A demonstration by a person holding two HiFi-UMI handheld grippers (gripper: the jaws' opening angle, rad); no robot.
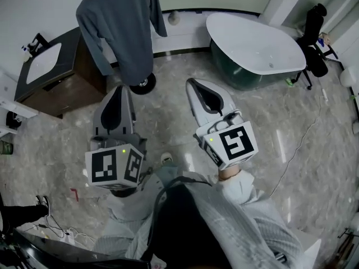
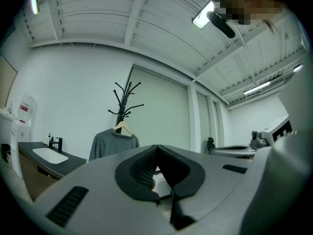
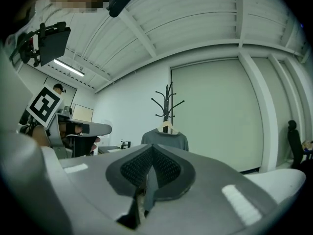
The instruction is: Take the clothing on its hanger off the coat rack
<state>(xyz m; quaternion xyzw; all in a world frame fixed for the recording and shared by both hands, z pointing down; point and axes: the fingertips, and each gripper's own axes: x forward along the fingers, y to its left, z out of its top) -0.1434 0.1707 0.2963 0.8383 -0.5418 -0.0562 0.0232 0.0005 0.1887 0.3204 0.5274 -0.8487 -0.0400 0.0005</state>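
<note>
Grey sweater [image 1: 124, 32] hangs on wooden hanger [image 2: 123, 128] on black coat rack [image 2: 126, 102], between sink vanity [image 1: 72, 49] and bathtub [image 1: 252, 41]. Left tongs [image 1: 120, 89] and right tongs [image 1: 192, 83] both pressed together, empty, near the sweater, not touching it.
</note>
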